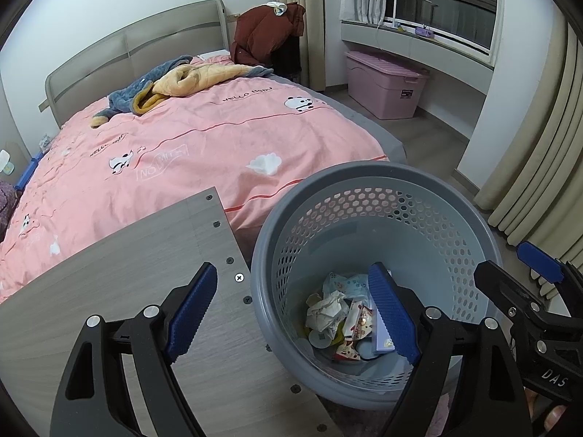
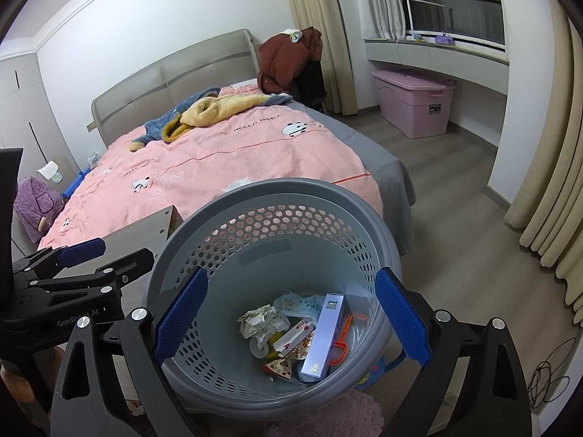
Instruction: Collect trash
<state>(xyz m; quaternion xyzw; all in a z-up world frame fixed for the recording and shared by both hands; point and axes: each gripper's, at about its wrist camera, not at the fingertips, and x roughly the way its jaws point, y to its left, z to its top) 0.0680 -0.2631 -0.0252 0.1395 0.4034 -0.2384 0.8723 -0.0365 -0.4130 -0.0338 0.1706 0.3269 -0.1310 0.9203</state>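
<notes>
A grey perforated waste basket stands on the floor by the bed. It holds crumpled tissue, snack wrappers, a long white box and an orange plastic piece. My left gripper is open and empty, straddling the basket's left rim and the wooden table. My right gripper is open and empty above the basket's mouth. Each gripper shows at the edge of the other's view.
A bed with a pink duvet lies behind, with a blue and yellow garment on it. A pink storage box stands under the window ledge. Beige curtains hang at right; a cable coil lies on the floor.
</notes>
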